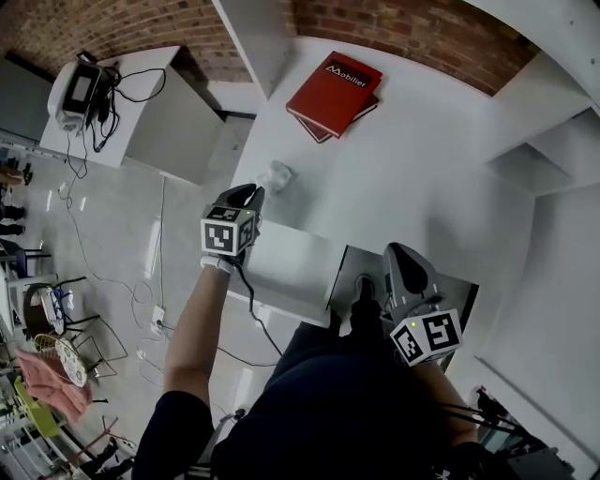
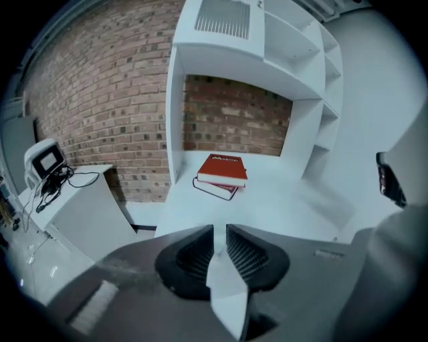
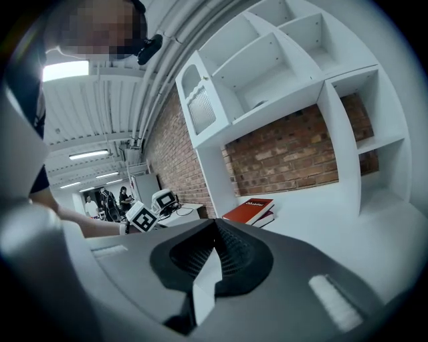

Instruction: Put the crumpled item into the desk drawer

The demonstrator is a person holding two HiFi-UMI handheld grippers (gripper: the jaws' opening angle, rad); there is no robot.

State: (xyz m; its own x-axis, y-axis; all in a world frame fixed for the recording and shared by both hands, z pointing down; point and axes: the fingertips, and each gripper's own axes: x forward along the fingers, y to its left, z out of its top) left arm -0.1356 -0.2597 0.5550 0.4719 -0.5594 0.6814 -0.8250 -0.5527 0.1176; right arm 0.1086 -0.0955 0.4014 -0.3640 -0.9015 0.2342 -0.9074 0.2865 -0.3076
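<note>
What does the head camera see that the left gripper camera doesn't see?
Only the head view shows the crumpled item, lying on the desk just ahead of the left gripper. Only the left gripper view shows the shelves above the desk, and the narrow gap between that gripper's own jaws with nothing in it. Both views show the red book and the brick wall.

We are looking at what seems an open-plan office or studio workspace. We are seeing a white desk [image 1: 412,169] under built-in white shelving [image 3: 287,67], standing against an exposed brick wall [image 2: 100,100], with red books [image 1: 333,92] lying on it. Beside it, a white side table [image 1: 155,112] is carrying a small screen device [image 1: 77,89] with trailing cables. Farther off, people [image 3: 105,200] are standing under ceiling strip lights [image 3: 93,155], and chairs [image 1: 42,305] are sitting on a glossy floor [image 1: 112,234].
</note>
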